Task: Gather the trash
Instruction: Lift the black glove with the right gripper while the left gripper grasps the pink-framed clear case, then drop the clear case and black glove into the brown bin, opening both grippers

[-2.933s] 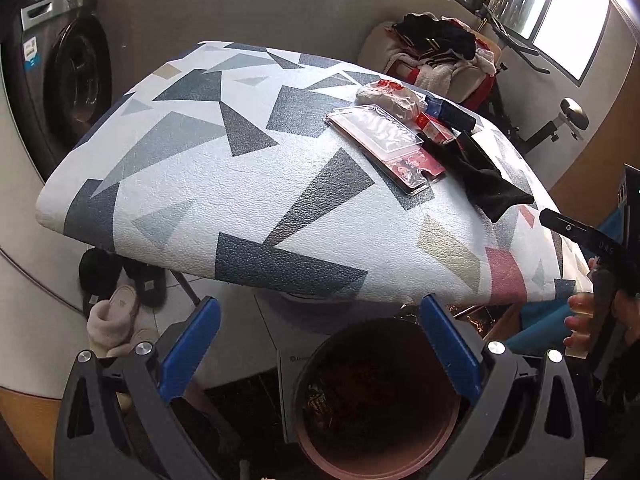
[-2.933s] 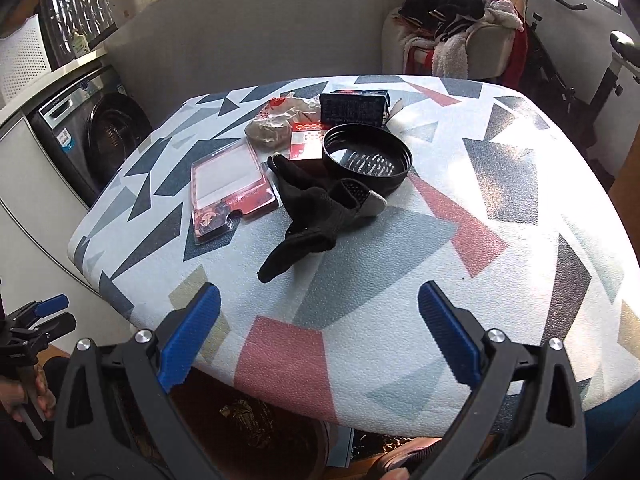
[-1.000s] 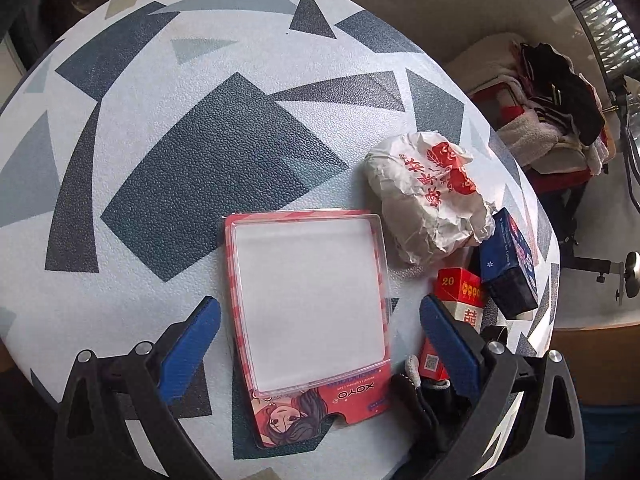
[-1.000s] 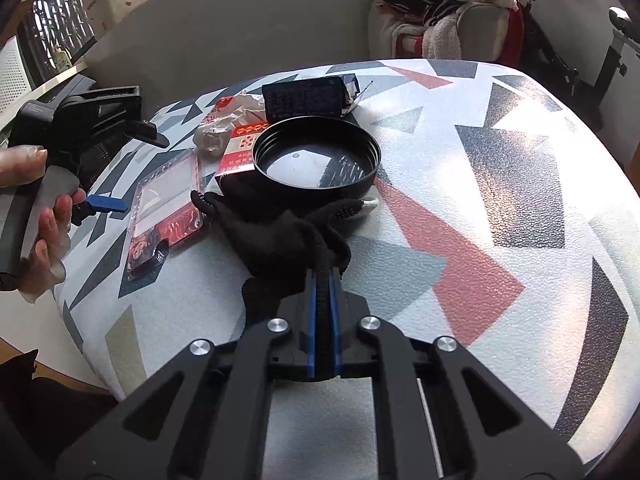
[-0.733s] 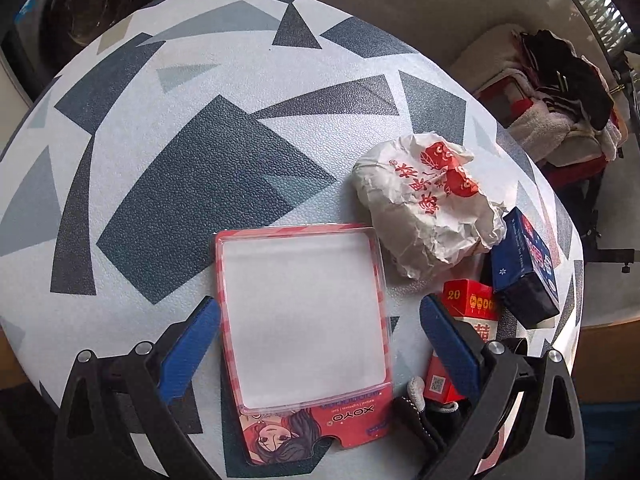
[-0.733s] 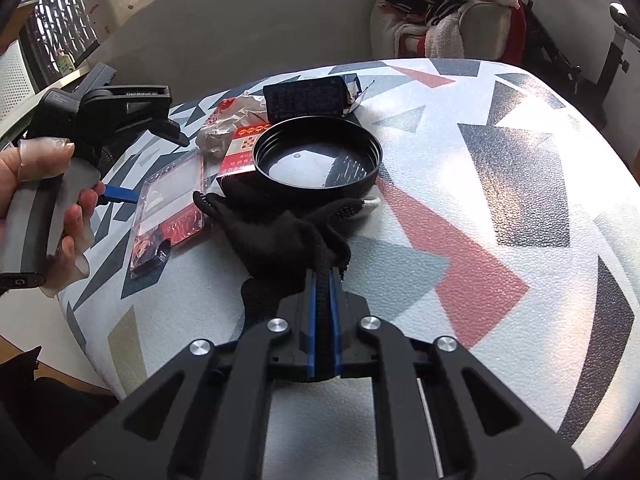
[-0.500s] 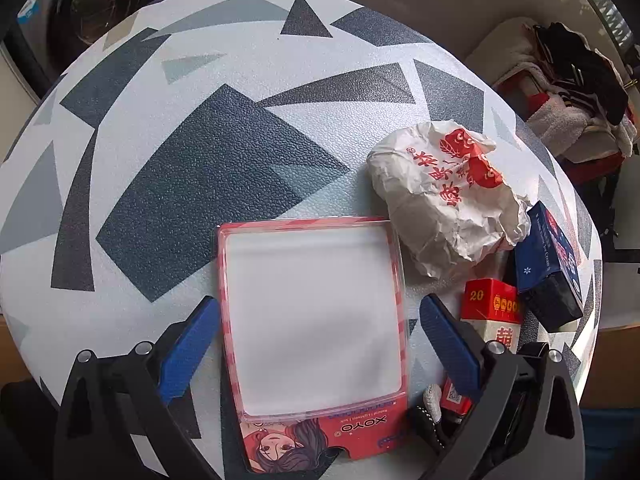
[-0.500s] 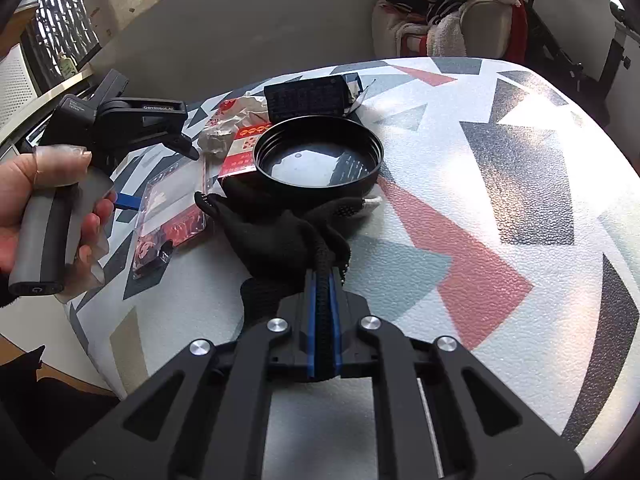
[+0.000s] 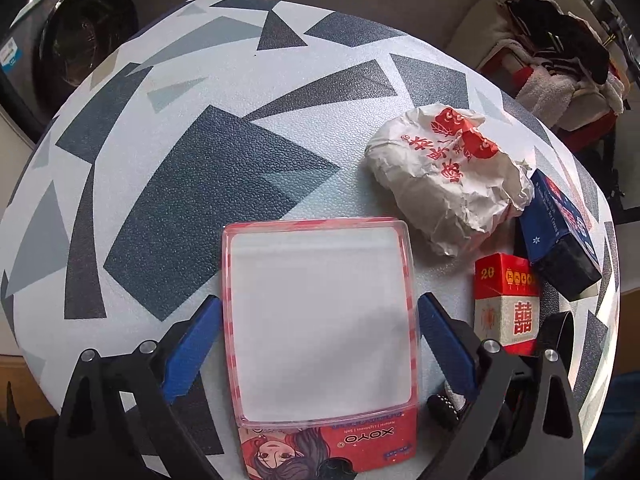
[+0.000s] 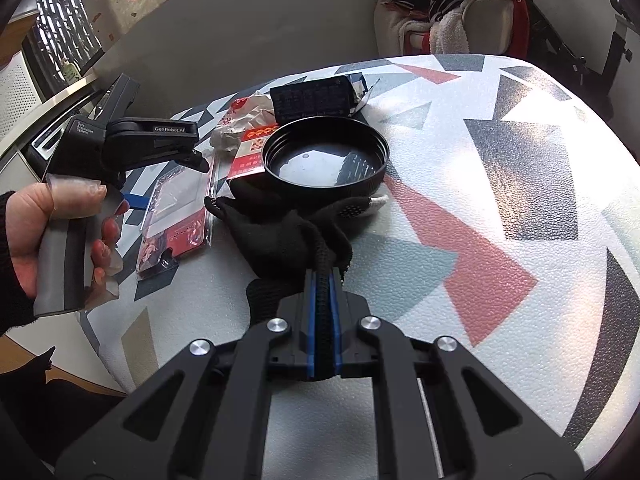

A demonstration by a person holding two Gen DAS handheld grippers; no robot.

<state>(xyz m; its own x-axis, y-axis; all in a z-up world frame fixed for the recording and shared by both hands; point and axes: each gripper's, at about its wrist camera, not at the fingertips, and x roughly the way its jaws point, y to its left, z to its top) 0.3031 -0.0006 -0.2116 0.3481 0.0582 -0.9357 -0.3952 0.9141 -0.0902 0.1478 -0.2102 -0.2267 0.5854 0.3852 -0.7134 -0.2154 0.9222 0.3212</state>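
My left gripper [image 9: 319,304] is open and points steeply down at the table [image 9: 200,120]. Its blue pads [image 9: 196,340] straddle a flat clear-and-red plastic package [image 9: 320,272], standing close to its two long edges. To the right lie a crumpled white paper wrapper [image 9: 444,176], a red cigarette box [image 9: 504,300] and a dark blue box [image 9: 560,240]. My right gripper [image 10: 323,280] is shut on the cuff of a black glove [image 10: 280,236], which lies on the table. The right wrist view also shows the package [image 10: 180,216] beneath the hand-held left gripper body [image 10: 136,136].
A black round dish [image 10: 324,160] sits just behind the glove. The table has a patterned cover [image 10: 500,200] with bare room to the right. A washing machine [image 9: 72,52] stands beyond the table's far left edge, and a chair piled with clothes [image 10: 448,12] behind.
My left gripper has come in closer over the package and rolled a little, so its pads now flank the package's edges. The right gripper stays shut on the glove, unmoved.
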